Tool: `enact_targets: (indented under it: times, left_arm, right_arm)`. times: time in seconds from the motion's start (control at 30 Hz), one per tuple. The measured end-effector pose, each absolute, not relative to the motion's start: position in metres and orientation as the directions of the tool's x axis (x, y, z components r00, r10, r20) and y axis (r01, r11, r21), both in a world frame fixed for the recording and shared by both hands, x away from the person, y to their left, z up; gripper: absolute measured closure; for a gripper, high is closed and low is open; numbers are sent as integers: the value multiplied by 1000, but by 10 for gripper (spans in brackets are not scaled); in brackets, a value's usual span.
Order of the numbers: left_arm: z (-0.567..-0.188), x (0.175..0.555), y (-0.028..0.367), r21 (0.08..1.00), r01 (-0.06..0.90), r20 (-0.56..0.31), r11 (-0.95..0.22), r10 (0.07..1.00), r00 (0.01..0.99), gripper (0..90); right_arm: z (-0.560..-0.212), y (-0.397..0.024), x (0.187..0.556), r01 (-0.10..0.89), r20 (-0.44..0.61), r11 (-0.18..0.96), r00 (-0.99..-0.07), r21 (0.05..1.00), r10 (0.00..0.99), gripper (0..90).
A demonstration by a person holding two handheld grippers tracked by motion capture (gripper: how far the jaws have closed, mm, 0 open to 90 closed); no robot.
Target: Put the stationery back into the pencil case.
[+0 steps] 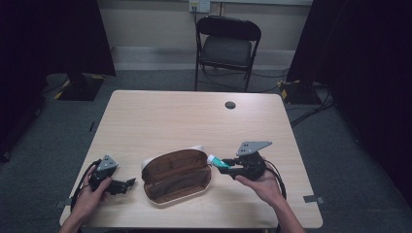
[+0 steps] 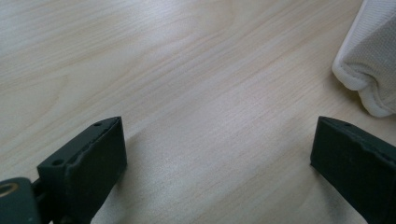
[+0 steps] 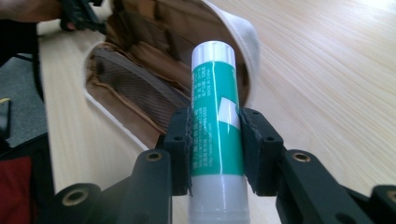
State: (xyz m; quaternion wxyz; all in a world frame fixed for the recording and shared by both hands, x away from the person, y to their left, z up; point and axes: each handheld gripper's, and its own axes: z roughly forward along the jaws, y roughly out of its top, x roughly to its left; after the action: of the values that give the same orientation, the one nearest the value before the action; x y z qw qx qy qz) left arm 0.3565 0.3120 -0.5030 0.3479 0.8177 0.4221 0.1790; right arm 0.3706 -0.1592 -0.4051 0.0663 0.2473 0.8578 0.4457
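Observation:
An open pouch [image 1: 176,174] with a brown lining and white outside lies on the table near the front edge. My right gripper [image 1: 228,166] is shut on a green and white tube [image 1: 217,161], whose white end points at the pouch's right end. In the right gripper view the tube [image 3: 215,116] stands between the two jaws, with the pouch's brown inside [image 3: 140,70] just beyond it. My left gripper [image 1: 127,184] rests on the table left of the pouch, open and holding nothing. Its jaws stand wide apart in the left gripper view, with the pouch's white corner [image 2: 371,65] at upper right.
The wooden table [image 1: 194,121] has a dark round cable hole [image 1: 230,105] near its far edge. A black folding chair [image 1: 226,46] stands behind the table. Dark curtains hang at both sides.

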Motion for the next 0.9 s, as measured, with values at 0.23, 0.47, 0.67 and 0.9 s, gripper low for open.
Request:
enact_targets:
  times: [0.23,0.47,0.67,0.9]
  left_arm:
    - [-503,356,312,720,564,5,-405,815,580,30]
    - [-503,356,312,721,563,5,-404,815,579,30]
    - [-503,356,311,722,566,-1,-398,817,576,28]
    - [-503,357,311,715,571,-3,-402,816,578,21]
  right_arm:
    - [-403,-144,363,337,97,508,-893,793,439,662]
    - [-408,-115,358,302,104,544,-926,783,364,662]
    - [-415,-86,361,273,100,573,-944,773,315,662]
    - [-422,-58,373,263,105,603,-953,753,284,662]
